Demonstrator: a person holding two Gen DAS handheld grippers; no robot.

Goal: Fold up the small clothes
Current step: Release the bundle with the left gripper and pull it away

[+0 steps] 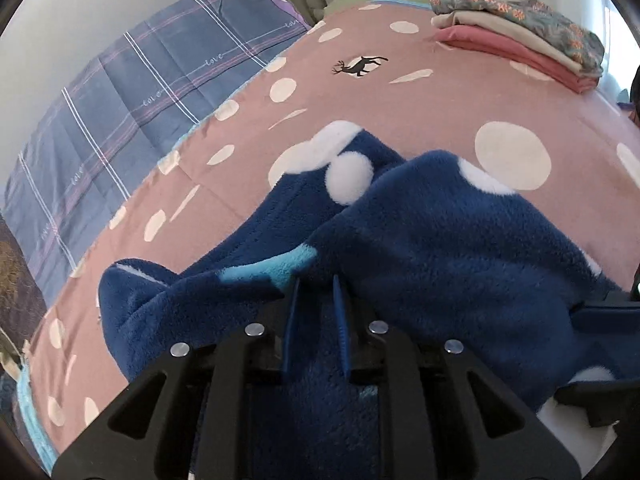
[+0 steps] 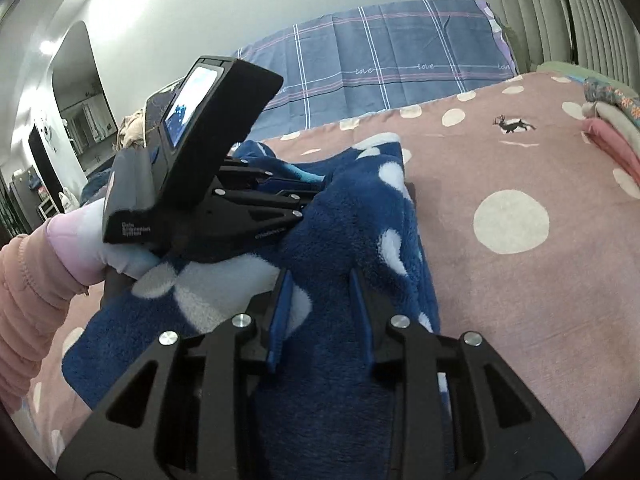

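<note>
A dark blue fleece garment (image 1: 440, 240) with white and light blue spots lies bunched on the pink dotted bedspread (image 1: 400, 92). My left gripper (image 1: 316, 284) has its blue fingers close together with a fold of the fleece between them. In the right wrist view the same garment (image 2: 352, 220) fills the middle. My right gripper (image 2: 320, 276) has fleece between its fingers, which stand a little apart. The left gripper's body (image 2: 240, 200) with its screen is seen at the left, gripping the far edge of the garment.
A stack of folded clothes (image 1: 520, 40) sits at the far right of the bed, also in the right wrist view (image 2: 612, 120). A blue plaid sheet (image 1: 132, 92) covers the headboard side. Curtains (image 2: 560, 8) hang behind. A pink sleeve (image 2: 32, 288) is at the left.
</note>
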